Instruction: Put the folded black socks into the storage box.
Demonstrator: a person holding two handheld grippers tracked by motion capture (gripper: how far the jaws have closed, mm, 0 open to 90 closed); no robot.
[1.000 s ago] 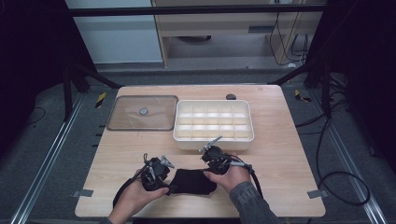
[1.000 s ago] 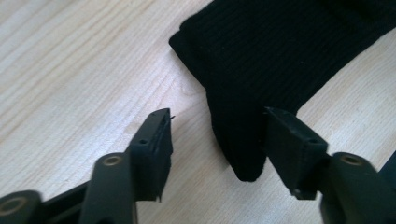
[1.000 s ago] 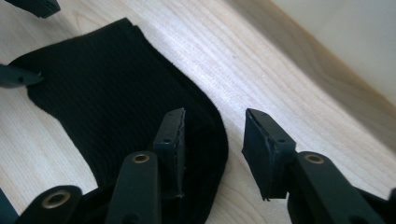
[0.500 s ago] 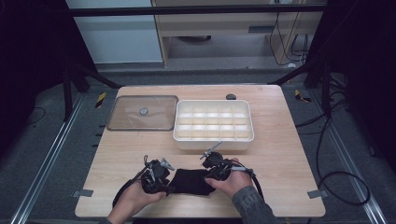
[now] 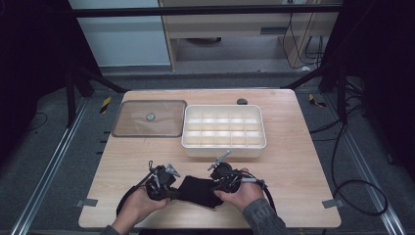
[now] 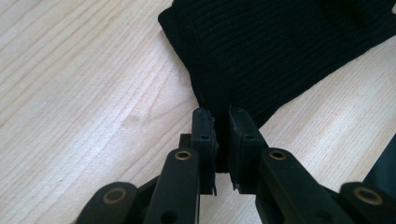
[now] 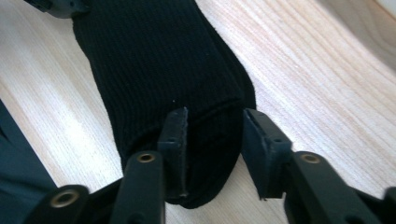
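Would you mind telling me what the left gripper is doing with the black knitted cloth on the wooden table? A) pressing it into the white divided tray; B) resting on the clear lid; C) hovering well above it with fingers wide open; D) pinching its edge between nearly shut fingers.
D: in the left gripper view the left gripper has its fingers closed on the edge of the black knitted cloth, which lies on the wooden table.
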